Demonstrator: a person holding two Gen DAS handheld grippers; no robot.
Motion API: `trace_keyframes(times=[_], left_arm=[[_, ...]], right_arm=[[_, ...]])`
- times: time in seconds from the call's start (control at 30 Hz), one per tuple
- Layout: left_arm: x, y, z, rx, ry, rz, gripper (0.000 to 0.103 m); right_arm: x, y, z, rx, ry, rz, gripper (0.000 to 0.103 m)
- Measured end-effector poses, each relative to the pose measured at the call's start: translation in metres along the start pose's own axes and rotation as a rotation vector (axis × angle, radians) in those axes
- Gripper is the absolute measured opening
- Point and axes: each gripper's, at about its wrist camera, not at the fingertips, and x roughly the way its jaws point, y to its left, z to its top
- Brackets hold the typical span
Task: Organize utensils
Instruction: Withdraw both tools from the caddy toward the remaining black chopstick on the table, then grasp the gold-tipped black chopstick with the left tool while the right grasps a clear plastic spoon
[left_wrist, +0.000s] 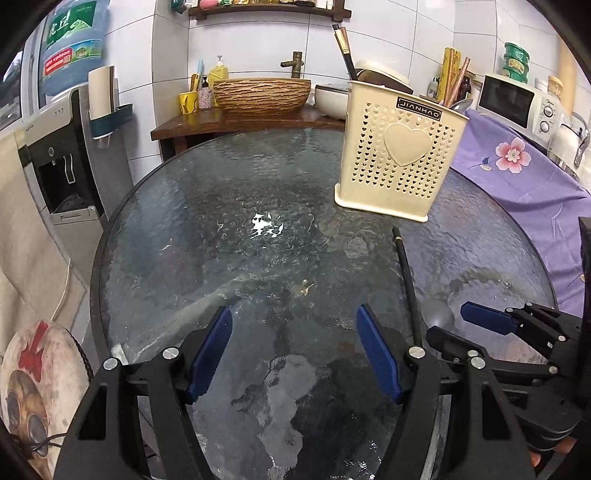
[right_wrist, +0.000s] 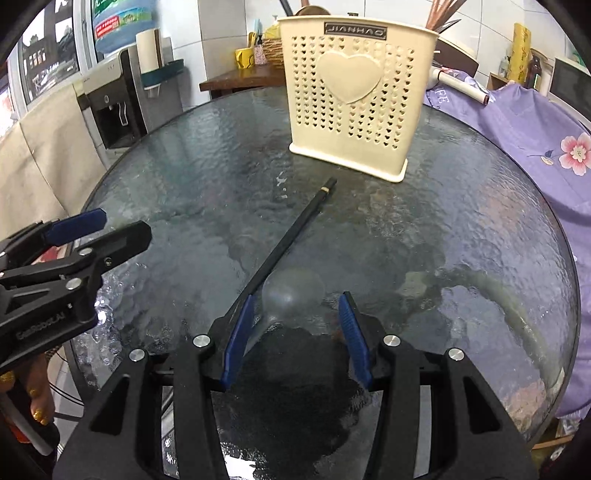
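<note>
A cream utensil holder (left_wrist: 399, 155) (right_wrist: 354, 99) with heart-shaped holes stands upright at the far right of the round glass table (left_wrist: 221, 184) (right_wrist: 443, 206); chopsticks and a spoon stick up from it. A black chopstick (left_wrist: 406, 273) (right_wrist: 291, 236) lies flat in front of the holder. Beside its near end lies a pale spoon (right_wrist: 291, 290) (left_wrist: 439, 314). My right gripper (right_wrist: 298, 297) (left_wrist: 447, 319) is low over the spoon, open, its blue pads either side of the spoon's neck and not touching it. My left gripper (left_wrist: 294, 310) (right_wrist: 125, 221) hangs open over bare glass to the left, holding nothing.
A purple floral cloth (left_wrist: 517, 173) drapes the right side behind the table. A water dispenser (left_wrist: 62, 158) stands at the left, and a wooden counter with a woven basin (left_wrist: 262, 94) at the back. A round stool (left_wrist: 40, 391) sits at the lower left. A person's foot (right_wrist: 37, 402) shows below the table's edge.
</note>
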Motion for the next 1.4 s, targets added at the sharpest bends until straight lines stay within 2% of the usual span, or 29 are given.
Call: trace_keyframes(times=[0.23,0.4,0.53,0.7,0.9,1.03,1.17,1.3,1.4], left_arm=[[0.0,-0.001,0.0,0.001,0.006,0.0,0.068],[0.002,-0.004,0.002,0.008,0.018,-0.019,0.068],[0.008,-0.012,0.006,0.036,0.044,-0.047,0.068],[0.022,-0.029,0.018,0.094,0.098,-0.104,0.067],[0.042,-0.064,0.032,0.197,0.148,-0.142,0.066],[0.063,-0.081,0.041,0.219,0.203,-0.173,0.052],[0.085,-0.09,0.048,0.229,0.24,-0.141,0.044],[0.097,-0.093,0.052,0.223,0.256,-0.139,0.04],[0.101,-0.093,0.055,0.219,0.252,-0.132,0.039]], right_arm=[[0.007,0.004,0.006,-0.014,0.014,-0.013,0.048],[0.008,0.007,0.009,-0.049,0.025,0.02,0.038],[0.005,-0.001,0.008,-0.093,0.039,0.047,0.037],[0.001,-0.02,0.006,-0.139,0.061,0.074,0.037],[-0.002,-0.043,0.003,-0.128,0.082,0.063,0.037],[-0.003,-0.051,0.002,-0.108,0.081,0.068,0.037],[-0.003,-0.053,0.003,-0.094,0.082,0.057,0.038],[-0.003,-0.052,0.004,-0.066,0.09,0.038,0.038],[-0.001,-0.048,0.006,-0.04,0.097,0.031,0.047]])
